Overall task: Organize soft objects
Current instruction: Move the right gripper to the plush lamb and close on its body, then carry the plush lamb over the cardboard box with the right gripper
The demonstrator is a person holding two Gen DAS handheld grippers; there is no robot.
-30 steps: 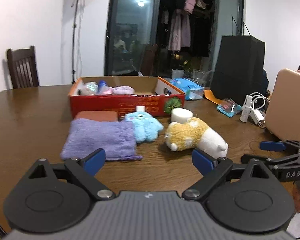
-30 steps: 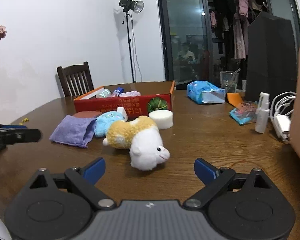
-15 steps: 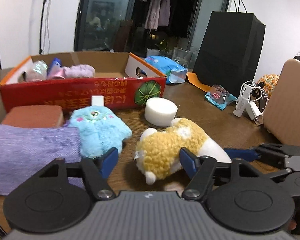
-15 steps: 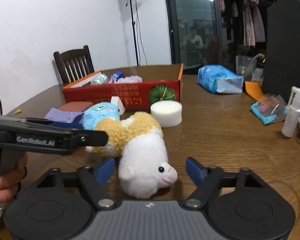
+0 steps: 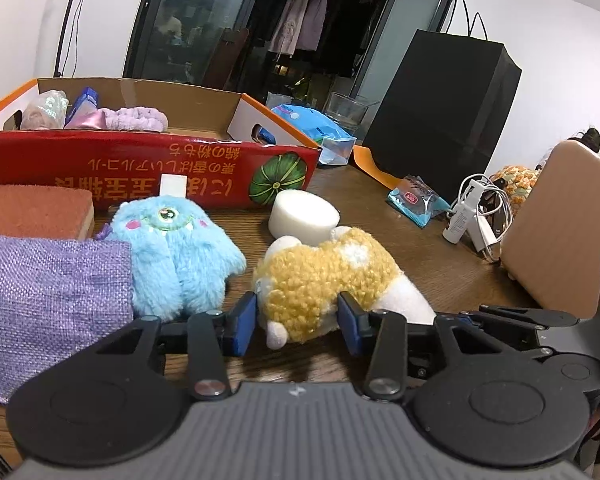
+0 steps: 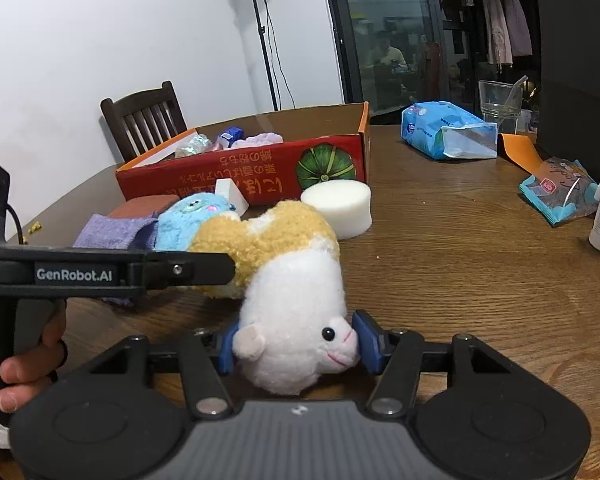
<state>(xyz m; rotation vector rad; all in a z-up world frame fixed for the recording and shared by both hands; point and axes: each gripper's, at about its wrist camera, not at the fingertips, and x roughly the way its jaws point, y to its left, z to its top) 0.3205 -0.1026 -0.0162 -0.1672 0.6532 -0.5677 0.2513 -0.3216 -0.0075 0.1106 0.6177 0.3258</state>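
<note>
Both hand-held grippers are on the same toy. The yellow-and-white plush animal (image 5: 332,280) lies on its side on the wooden surface (image 6: 480,280), in front of the red cardboard box (image 5: 148,172). The left hand-held gripper (image 5: 298,322) has its blue pads on either side of the plush's woolly yellow rear end, and its jaws are closing, with the fleece already pressed between them. The right hand-held gripper (image 6: 296,344) takes the other end: its pads squeeze the white head at ear and snout, jaws closing as well, the face bulging out between them.

Just left of the plush, touching it, sits a blue furry monster toy (image 5: 176,252) with one eye. A purple woven cloth (image 5: 48,296) lies flat beside the monster, partly under it, and a rust-coloured sponge (image 5: 36,212) sits behind the cloth against the box's front wall. A white foam cylinder (image 5: 304,216) stands upright just behind the plush, near the box's corner with the pumpkin picture.

Inside the box, toward its far left corner, are a lilac fluffy item (image 5: 136,116), a crinkly pale bundle and a small blue pack. Further along the surface toward its right edge lie a blue tissue pack (image 6: 446,132), a snack wrapper (image 6: 556,192) and a white bottle. The fingers (image 6: 24,376) of the person's left hand wrap the left gripper's handle.
</note>
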